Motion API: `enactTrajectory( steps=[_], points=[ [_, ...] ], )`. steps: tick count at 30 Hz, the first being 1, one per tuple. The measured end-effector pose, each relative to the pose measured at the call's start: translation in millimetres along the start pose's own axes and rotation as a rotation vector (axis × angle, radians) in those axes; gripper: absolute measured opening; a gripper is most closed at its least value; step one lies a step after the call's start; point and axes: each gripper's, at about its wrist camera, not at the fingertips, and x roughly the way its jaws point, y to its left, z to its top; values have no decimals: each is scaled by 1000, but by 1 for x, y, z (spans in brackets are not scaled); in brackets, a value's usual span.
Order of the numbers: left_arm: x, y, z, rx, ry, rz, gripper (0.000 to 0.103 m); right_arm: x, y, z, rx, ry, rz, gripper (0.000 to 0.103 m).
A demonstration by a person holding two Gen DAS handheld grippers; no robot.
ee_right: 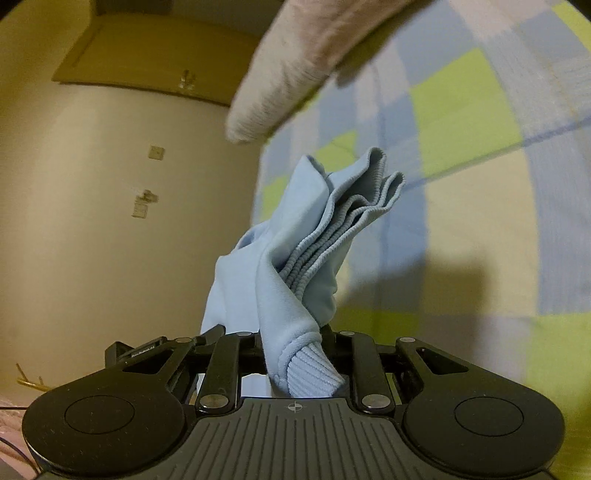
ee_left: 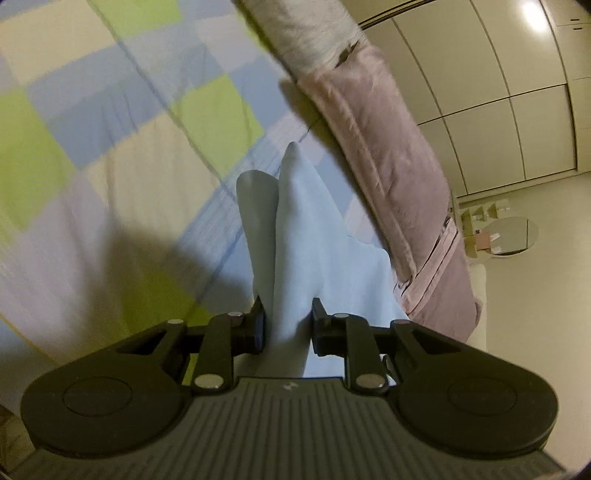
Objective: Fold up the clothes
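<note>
A light blue garment hangs bunched above a checked bedspread. My left gripper is shut on one part of it, with cloth pinched between the black fingers. In the right wrist view my right gripper is shut on another part of the light blue garment, near a ribbed cuff or hem. Its ribbed edges fan out above the jaws. The fingertips are mostly hidden by the cloth.
A pink fleece blanket lies along the bed's edge, with a grey-white fuzzy piece beyond it. It also shows in the right wrist view. Pale wardrobe doors and floor lie past the bed. A beige wall stands left.
</note>
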Motion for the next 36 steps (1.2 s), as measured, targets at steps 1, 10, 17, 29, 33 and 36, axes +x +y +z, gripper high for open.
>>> enactTrajectory(
  steps=[1, 10, 17, 29, 33, 36],
  points=[
    [-7, 4, 13, 17, 1, 0, 18, 9, 10, 1, -8, -9, 3, 20],
    [-65, 82, 163, 199, 99, 8, 18, 158, 82, -28, 44, -166, -38, 20],
    [-81, 135, 284, 304, 144, 12, 18, 265, 120, -32, 88, -273, -65, 20],
    [-35, 206, 399, 278, 101, 3, 19, 404, 126, 50, 9, -250, -142, 21],
    [-11, 218, 422, 299, 109, 7, 19, 433, 118, 70, -17, -234, -176, 21],
    [8, 226, 437, 328, 124, 15, 20, 447, 114, 80, -46, -241, -198, 21]
  ],
)
